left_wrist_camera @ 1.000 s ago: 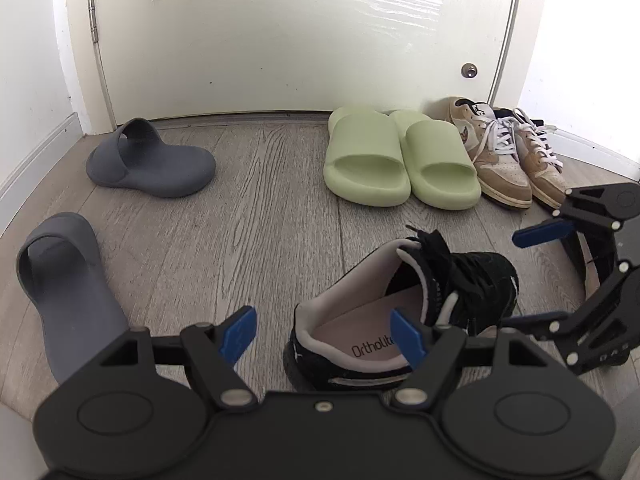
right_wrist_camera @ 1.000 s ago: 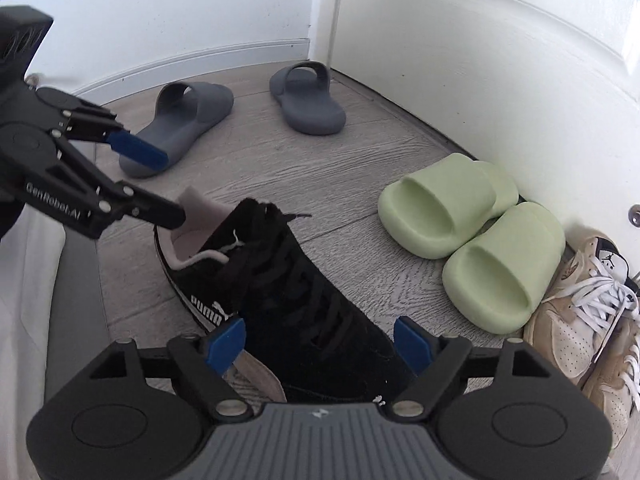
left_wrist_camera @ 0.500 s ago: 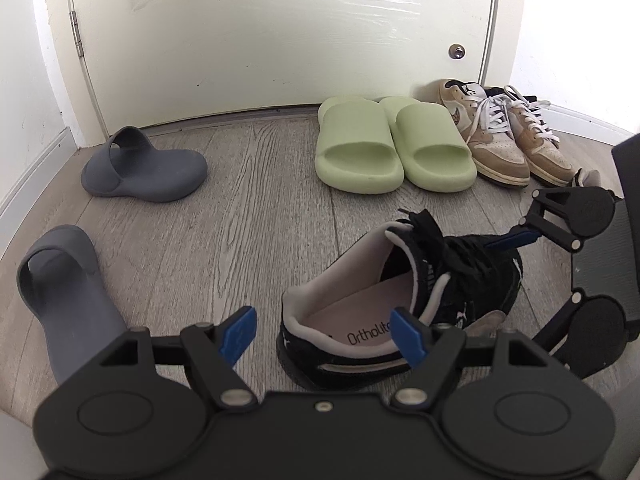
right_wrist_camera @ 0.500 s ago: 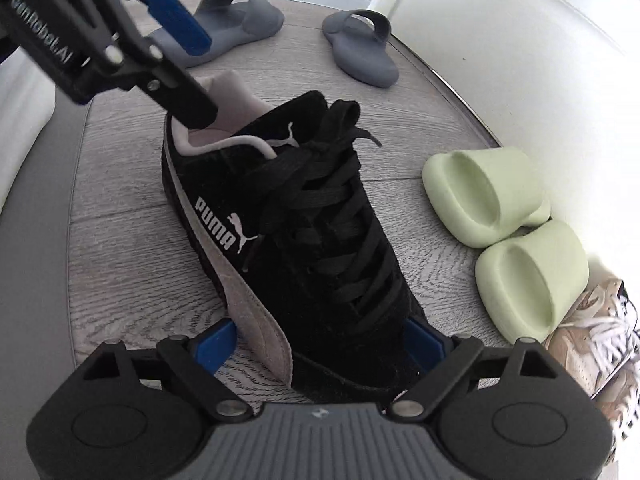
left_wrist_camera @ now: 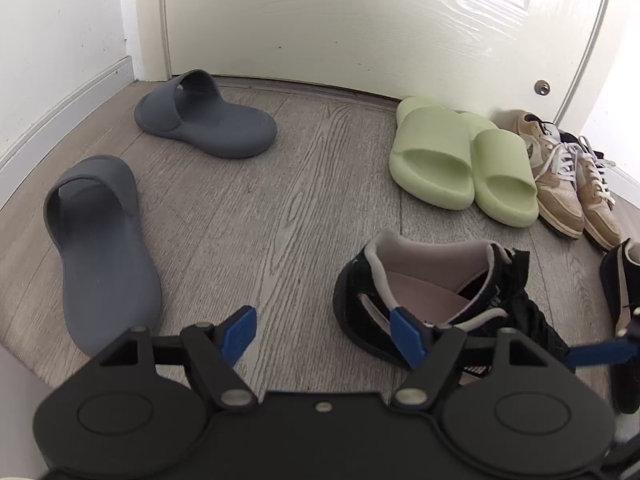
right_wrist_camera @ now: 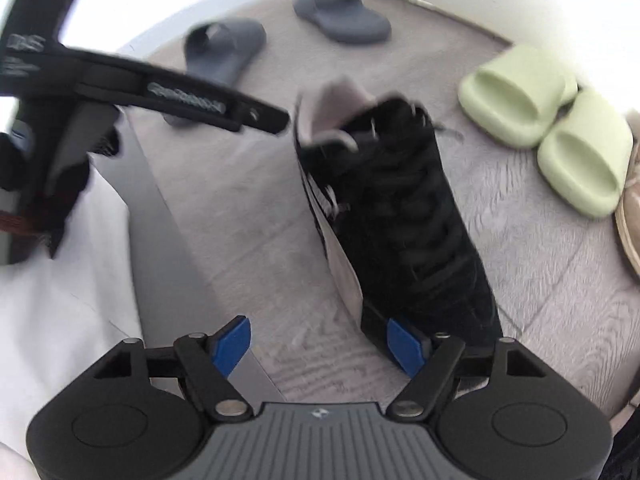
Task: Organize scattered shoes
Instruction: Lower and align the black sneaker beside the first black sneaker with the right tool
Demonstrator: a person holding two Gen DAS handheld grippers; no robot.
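A black sneaker point(left_wrist_camera: 440, 292) point(right_wrist_camera: 400, 208) stands on the wood floor with its heel toward the left wrist camera. My left gripper point(left_wrist_camera: 322, 334) is open over bare floor, its right fingertip just in front of the sneaker's heel. My right gripper point(right_wrist_camera: 318, 344) is open with its jaws closing. Only floor lies between its pads, and the sneaker's toe sits behind its right finger. A second black shoe point(left_wrist_camera: 624, 280) shows at the right edge. Two grey slides point(left_wrist_camera: 100, 240) point(left_wrist_camera: 204, 124) lie apart at the left.
A pair of green slides point(left_wrist_camera: 460, 168) and a pair of tan sneakers point(left_wrist_camera: 560, 184) stand side by side against the white door point(left_wrist_camera: 360, 20). A baseboard runs along the left wall. In the blurred right wrist view, white fabric point(right_wrist_camera: 60, 320) fills the left.
The left view has swung left, so the sneaker now sits at its right finger. My right gripper has shifted left; the sneaker's toe, earlier between its fingers, is now beside the right finger.
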